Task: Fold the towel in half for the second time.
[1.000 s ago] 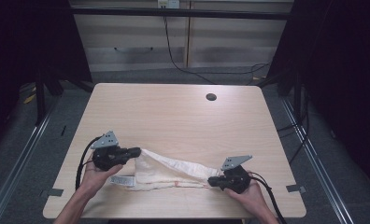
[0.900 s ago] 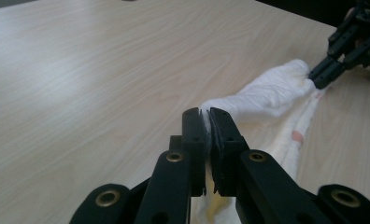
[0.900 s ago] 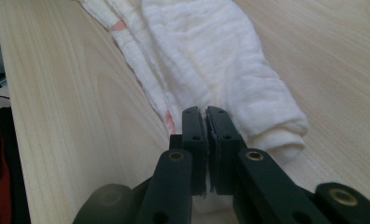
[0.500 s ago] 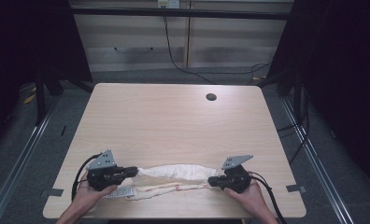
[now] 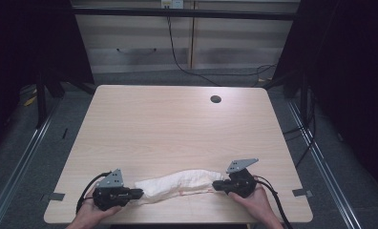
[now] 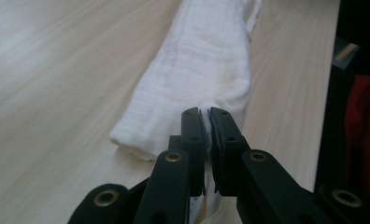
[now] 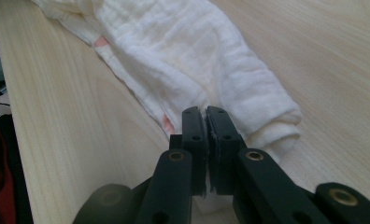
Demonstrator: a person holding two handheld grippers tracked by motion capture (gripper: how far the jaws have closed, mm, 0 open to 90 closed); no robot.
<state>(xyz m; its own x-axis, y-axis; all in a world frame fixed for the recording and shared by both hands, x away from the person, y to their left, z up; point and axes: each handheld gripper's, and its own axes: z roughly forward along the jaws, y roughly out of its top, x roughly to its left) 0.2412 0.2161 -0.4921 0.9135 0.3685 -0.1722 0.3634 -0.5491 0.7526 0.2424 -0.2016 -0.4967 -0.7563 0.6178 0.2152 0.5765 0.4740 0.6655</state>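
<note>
Meanwhile, since a second before, the left gripper (image 5: 138,192) had slid toward the table's (image 5: 177,124) near edge, and the white cloth (image 5: 180,182) had drawn into a narrower roll there, well short of the table's round hole (image 5: 215,99). Both grippers were clenched: the left gripper pinched the cloth's left end, the right gripper (image 5: 216,186) its right end.

In both gripper views the cloth's (image 6: 197,70) pinched edge is hidden between the closed jaws, so how much is caught cannot be told. Its far end runs off the top edge of each gripper view. In the high view the hands (image 5: 254,205) are cut off at the bottom edge, and the cloth's pink marks (image 7: 167,122) are too small to read.
</note>
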